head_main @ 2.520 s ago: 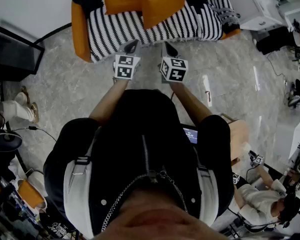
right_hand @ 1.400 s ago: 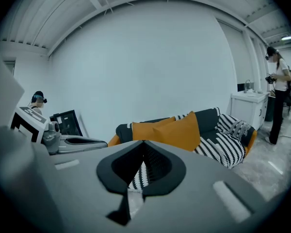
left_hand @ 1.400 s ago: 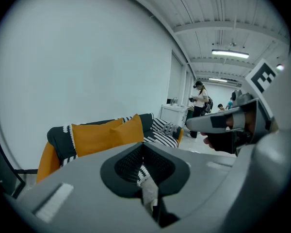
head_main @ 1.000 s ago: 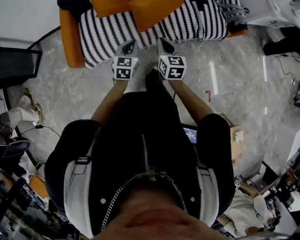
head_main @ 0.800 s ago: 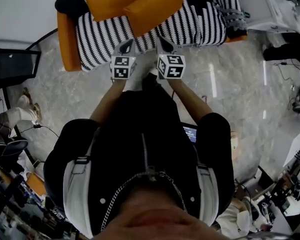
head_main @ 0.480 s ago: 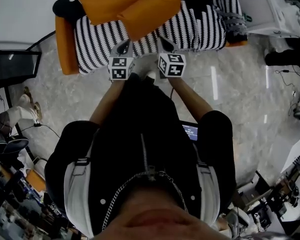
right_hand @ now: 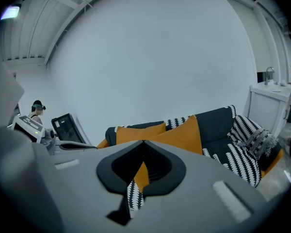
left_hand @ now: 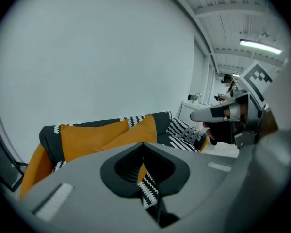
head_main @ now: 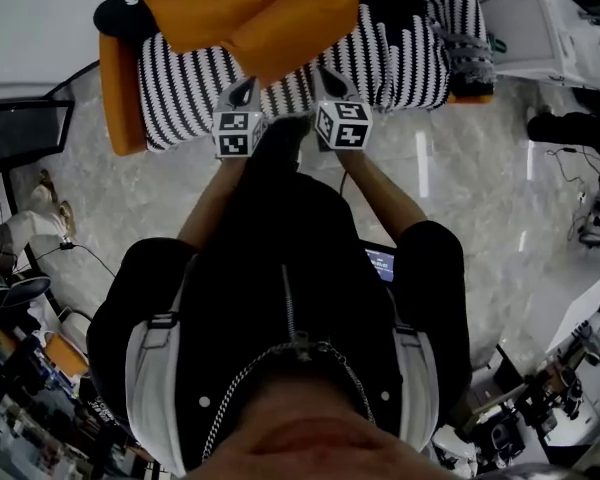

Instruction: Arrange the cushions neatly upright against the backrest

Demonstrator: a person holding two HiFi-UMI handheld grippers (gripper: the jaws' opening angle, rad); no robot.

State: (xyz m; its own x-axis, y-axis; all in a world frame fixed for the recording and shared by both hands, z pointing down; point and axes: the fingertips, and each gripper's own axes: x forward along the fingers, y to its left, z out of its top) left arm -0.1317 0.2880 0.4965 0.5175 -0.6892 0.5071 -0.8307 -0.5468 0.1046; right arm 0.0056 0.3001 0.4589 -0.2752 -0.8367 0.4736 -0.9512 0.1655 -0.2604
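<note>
A sofa with a black-and-white striped seat and orange sides stands against the wall at the top of the head view. Two orange cushions lie on it. One cushion leans at the left of the backrest. The other cushion lies tilted across the seat's middle and overlaps the first. My left gripper and right gripper hover side by side over the seat's front edge, both shut and empty, just short of the tilted cushion. The left gripper view shows both cushions ahead, and the right gripper view shows the tilted one.
A grey patterned throw lies at the sofa's right end. To the right of the sofa stands a white cabinet, and a black monitor stands to its left. The floor is pale marble. A person's leg shows at the left edge.
The sofa has come lower and nearer in the head view. Both grippers have moved forward from the floor in front of it to above the seat's front edge.
</note>
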